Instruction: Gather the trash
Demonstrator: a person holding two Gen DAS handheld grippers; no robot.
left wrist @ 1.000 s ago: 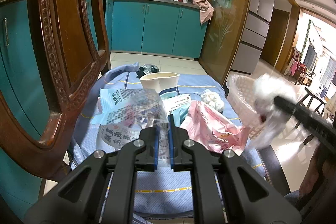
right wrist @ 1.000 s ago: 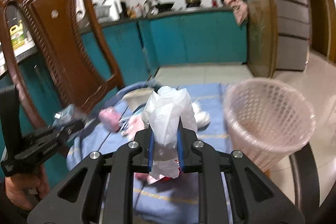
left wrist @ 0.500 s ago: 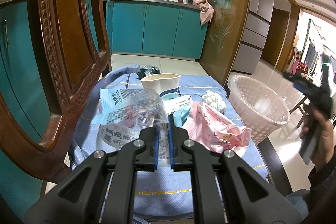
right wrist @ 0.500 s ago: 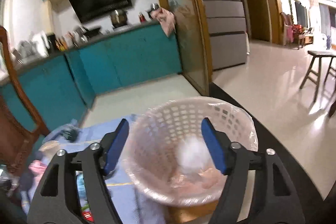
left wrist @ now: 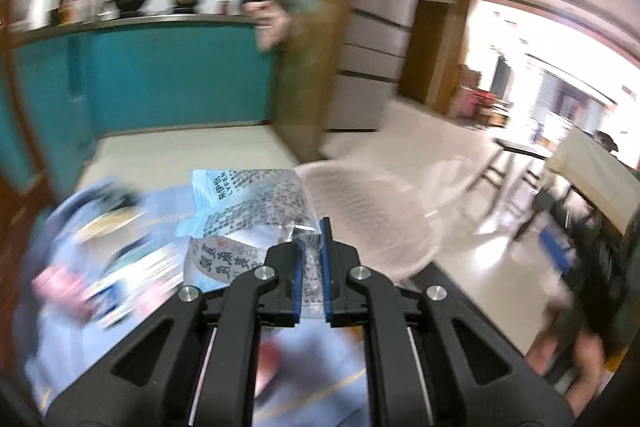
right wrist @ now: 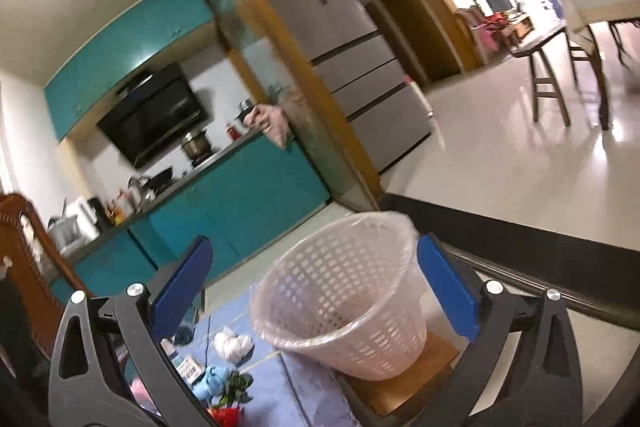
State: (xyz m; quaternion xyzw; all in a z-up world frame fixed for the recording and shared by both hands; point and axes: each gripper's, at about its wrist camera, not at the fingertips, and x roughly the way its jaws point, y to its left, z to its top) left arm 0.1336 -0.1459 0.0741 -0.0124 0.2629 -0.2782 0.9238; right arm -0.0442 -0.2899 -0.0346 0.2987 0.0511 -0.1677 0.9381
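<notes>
Clear wrapper (left wrist: 256, 203) printed "LYFEN", pinched in left fingers (left wrist: 311, 267), right fingers (right wrist: 316, 283) just spread wide, empty

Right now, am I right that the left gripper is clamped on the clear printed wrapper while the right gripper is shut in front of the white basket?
Not quite: the right gripper is open, its blue fingers spread wide with nothing between them, as the right wrist view shows. The rest holds: the left gripper is clamped on the clear printed wrapper, and the white basket stands ahead of the right one.
</notes>
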